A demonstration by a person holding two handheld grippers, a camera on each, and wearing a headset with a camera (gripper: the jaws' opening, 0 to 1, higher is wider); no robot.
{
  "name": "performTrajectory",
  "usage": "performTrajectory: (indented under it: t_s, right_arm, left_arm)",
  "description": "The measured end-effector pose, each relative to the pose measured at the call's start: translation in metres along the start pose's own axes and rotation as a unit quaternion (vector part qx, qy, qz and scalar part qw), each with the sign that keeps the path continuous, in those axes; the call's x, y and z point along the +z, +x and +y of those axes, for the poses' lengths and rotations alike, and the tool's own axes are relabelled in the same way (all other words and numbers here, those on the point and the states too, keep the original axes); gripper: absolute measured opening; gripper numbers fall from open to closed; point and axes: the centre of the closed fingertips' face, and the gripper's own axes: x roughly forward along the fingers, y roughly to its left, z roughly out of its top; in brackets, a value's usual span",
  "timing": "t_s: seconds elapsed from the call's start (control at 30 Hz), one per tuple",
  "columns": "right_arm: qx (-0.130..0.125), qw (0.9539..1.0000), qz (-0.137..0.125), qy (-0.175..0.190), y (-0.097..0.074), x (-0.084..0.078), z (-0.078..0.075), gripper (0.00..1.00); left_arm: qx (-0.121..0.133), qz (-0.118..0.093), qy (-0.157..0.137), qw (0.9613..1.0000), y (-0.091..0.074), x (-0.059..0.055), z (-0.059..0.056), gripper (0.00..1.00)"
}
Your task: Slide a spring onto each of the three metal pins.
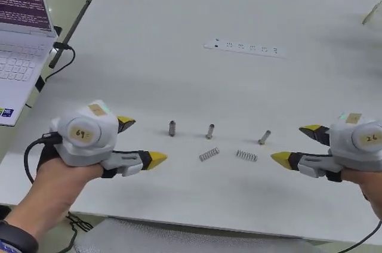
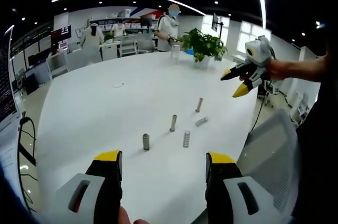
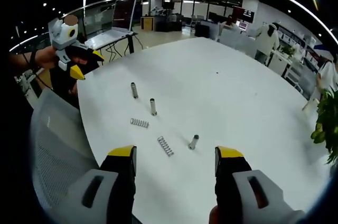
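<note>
White table [image 1: 179, 26], three metal pins [image 1: 210, 131], two coiled springs [image 1: 209, 154]

A left pin [image 1: 172, 128], middle pin [image 1: 210, 131] and right pin [image 1: 264, 138] are stood in a row on the bench [image 1: 149, 26], one spring [image 1: 209, 154] laid just before the middle pin, a second spring [image 1: 246, 156] to its right, a power strip [image 1: 245, 48] well behind.

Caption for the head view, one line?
Left gripper and right gripper, both open, flank three pins and two loose springs on a white table.
</note>
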Motion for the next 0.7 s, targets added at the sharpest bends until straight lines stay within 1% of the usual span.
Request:
performTrajectory:
  t_s: [0.07, 0.23, 0.4, 0.43, 0.6, 0.7]
  right_arm:
    - [-0.003, 1.0, -0.004, 0.007, -0.003, -0.003, 0.001, 0.6]
    - [-0.008, 0.9995, -0.01, 0.03, -0.012, -0.016, 0.004, 0.62]
    - [-0.02, 0.9989, -0.009, 0.042, -0.019, -0.03, 0.009, 0.64]
    - [-0.022, 0.9982, -0.013, 0.055, -0.021, -0.034, 0.011, 0.65]
    - [-0.022, 0.9975, -0.015, 0.065, -0.024, -0.043, 0.018, 0.66]
    - [-0.024, 0.9968, -0.021, 0.074, -0.027, -0.042, 0.02, 0.68]
  left_arm:
    - [0.001, 0.001, 0.0, 1.0, 0.0, 0.0, 0.001, 0.6]
    - [0.003, 0.002, -0.001, 1.0, 0.001, 0.002, 0.003, 0.6]
    - [0.004, 0.004, -0.001, 1.0, 0.001, 0.002, 0.004, 0.6]
    - [0.005, 0.004, -0.001, 1.0, 0.001, 0.002, 0.005, 0.6]
    - [0.004, 0.005, -0.003, 1.0, 0.002, 0.001, 0.004, 0.6]
    - [0.001, 0.008, -0.004, 1.0, 0.004, -0.001, 0.002, 0.6]
